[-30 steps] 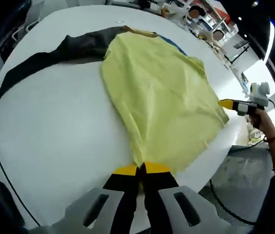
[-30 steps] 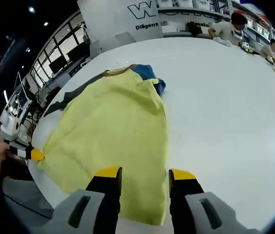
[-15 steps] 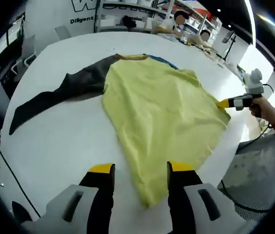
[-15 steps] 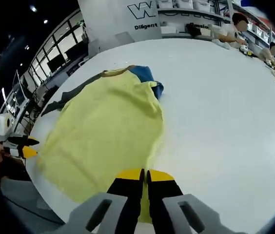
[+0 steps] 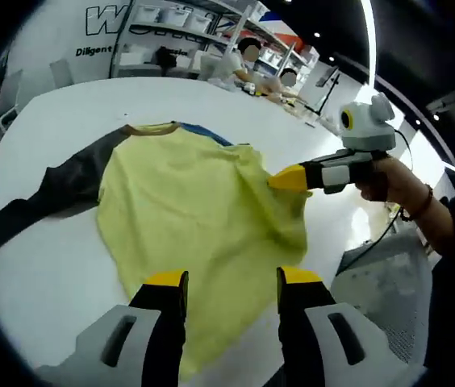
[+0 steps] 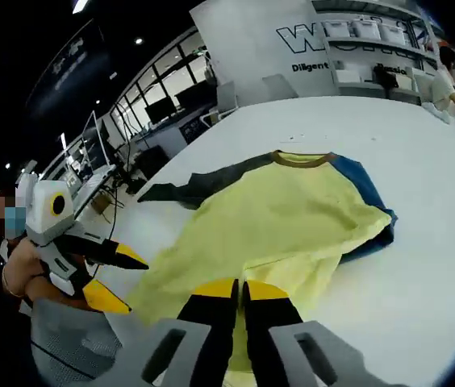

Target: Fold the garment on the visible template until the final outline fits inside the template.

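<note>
A yellow garment point(image 5: 195, 201) with a dark sleeve point(image 5: 42, 197) and a blue sleeve point(image 5: 205, 134) lies spread on the white round table point(image 5: 58, 113). My left gripper point(image 5: 232, 282) is open just above the near hem, with nothing between its fingers. The right gripper point(image 5: 285, 179) comes in from the right, shut on the garment's lower corner and holding it lifted over the body. In the right gripper view, the right gripper point(image 6: 240, 289) pinches the yellow garment point(image 6: 284, 214), which folds back under it. At the left of that view the left gripper point(image 6: 114, 278) stands open.
The table edge point(image 5: 332, 258) drops to grey floor on the right. A person's hand point(image 5: 401, 181) holds the right gripper. Other people sit at desks beyond the far rim point(image 5: 248, 60). Bare tabletop point(image 6: 421, 266) lies beside the blue sleeve point(image 6: 370, 187).
My left gripper opened and let go of the hem. The right gripper shut on the other corner, lifted it and carried it across the garment toward the collar.
</note>
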